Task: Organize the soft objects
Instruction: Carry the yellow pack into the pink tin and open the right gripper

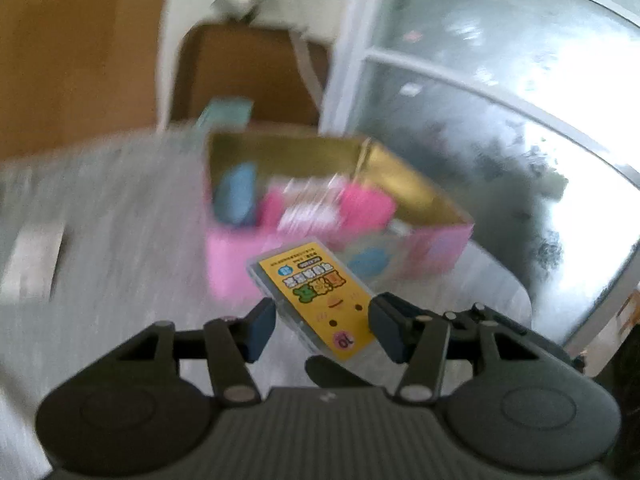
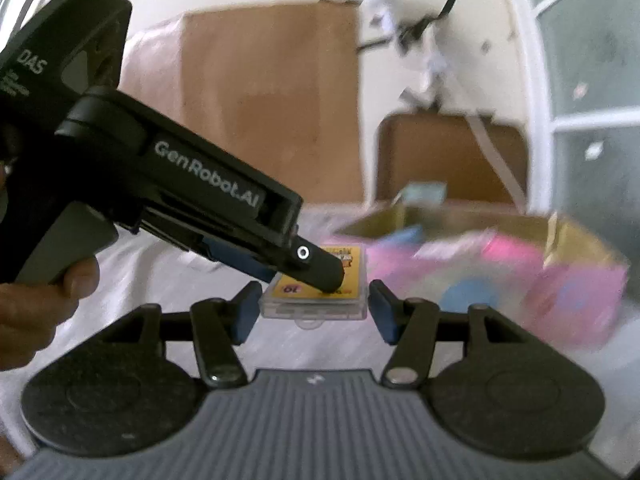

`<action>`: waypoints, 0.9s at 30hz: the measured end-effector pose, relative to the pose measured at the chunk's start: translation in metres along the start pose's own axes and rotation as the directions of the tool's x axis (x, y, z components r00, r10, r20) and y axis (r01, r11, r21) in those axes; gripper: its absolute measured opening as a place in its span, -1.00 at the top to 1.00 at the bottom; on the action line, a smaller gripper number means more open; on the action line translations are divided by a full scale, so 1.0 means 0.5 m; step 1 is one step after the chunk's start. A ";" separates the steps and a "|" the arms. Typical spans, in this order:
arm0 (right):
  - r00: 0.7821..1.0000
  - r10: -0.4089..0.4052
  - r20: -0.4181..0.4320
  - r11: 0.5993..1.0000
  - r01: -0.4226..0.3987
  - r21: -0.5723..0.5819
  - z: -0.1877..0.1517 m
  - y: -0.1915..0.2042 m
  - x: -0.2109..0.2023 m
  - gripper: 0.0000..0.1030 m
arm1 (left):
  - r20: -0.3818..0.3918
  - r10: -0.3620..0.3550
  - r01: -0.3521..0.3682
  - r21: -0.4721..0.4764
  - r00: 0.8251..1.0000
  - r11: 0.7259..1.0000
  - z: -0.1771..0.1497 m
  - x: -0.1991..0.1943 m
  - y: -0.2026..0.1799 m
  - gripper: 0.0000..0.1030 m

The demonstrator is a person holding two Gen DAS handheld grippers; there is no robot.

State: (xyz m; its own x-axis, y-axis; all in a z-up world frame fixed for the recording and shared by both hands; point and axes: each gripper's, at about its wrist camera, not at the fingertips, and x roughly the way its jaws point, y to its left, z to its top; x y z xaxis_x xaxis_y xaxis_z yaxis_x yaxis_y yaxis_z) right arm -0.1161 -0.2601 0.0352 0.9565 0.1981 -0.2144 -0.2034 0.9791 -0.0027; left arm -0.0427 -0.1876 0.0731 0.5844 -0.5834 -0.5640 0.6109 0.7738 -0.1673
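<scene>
Hovering gripper, left: the left gripper (image 1: pixel 322 326) has its jaws spread wide on either side of the yellow-labelled case (image 1: pixel 314 304), with clear gaps at both pads, so it grips nothing.
Left gripper, side view: from the right wrist it (image 2: pixel 320 276) slants down over the case (image 2: pixel 316 290), tips just above or on the label; contact cannot be told.
Right gripper: the right gripper (image 2: pixel 314 312) is also wide open and empty, lined up just short of the case's near edge.
Case: clear plastic, lying flat on the pale cloth (image 1: pixel 120 208), likely set here for an easy pick.
Box: the pink box (image 1: pixel 320 208) stands open just beyond the case, already holding pink and blue soft things, so it seems the collecting place.
Likely step: closing on the case, then carrying it to the box.
Blur: both views are smeared, so fine detail is unsure.
</scene>
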 end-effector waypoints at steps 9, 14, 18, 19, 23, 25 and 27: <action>0.982 -0.187 -0.011 0.982 0.187 0.008 0.078 -0.153 0.111 -0.19 | -0.007 -0.052 0.052 0.101 0.999 0.993 0.158 0.182 -0.080 -0.09; 0.932 -0.349 -0.094 0.937 0.349 -0.021 0.082 -0.226 0.217 -0.27 | 0.012 0.098 -0.099 0.143 0.995 0.985 0.191 0.266 -0.096 -0.60; 0.935 -0.350 -0.049 0.934 0.353 0.062 0.060 -0.246 0.173 -0.27 | 0.016 0.065 -0.066 0.075 0.998 0.995 0.159 0.238 -0.059 -0.62; 0.934 -0.355 -0.035 0.933 0.356 0.057 0.050 -0.239 0.155 -0.27 | 0.021 0.078 -0.079 0.073 0.997 0.994 0.148 0.231 -0.054 -0.62; 0.946 -0.324 -0.008 0.944 0.324 0.056 0.028 -0.208 0.113 -0.26 | 0.008 0.083 -0.084 0.022 0.996 0.996 0.116 0.204 -0.027 -0.62; 0.955 -0.295 -0.021 0.955 0.295 0.036 0.032 -0.200 0.116 -0.07 | 0.001 0.087 -0.087 -0.001 0.996 0.996 0.105 0.192 -0.019 -0.62; 0.967 -0.246 -0.060 0.969 0.248 0.020 0.044 -0.204 0.130 0.36 | -0.001 0.090 -0.090 -0.015 0.996 0.996 0.094 0.174 -0.014 -0.62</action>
State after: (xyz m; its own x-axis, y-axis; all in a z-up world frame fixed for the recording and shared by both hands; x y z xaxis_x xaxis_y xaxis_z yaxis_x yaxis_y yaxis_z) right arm -0.0286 -0.3463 0.0430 0.9628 -0.0525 -0.2650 0.0444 0.9983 -0.0365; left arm 0.0291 -0.2553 0.0633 0.6364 -0.5115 -0.5774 0.5480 0.8266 -0.1284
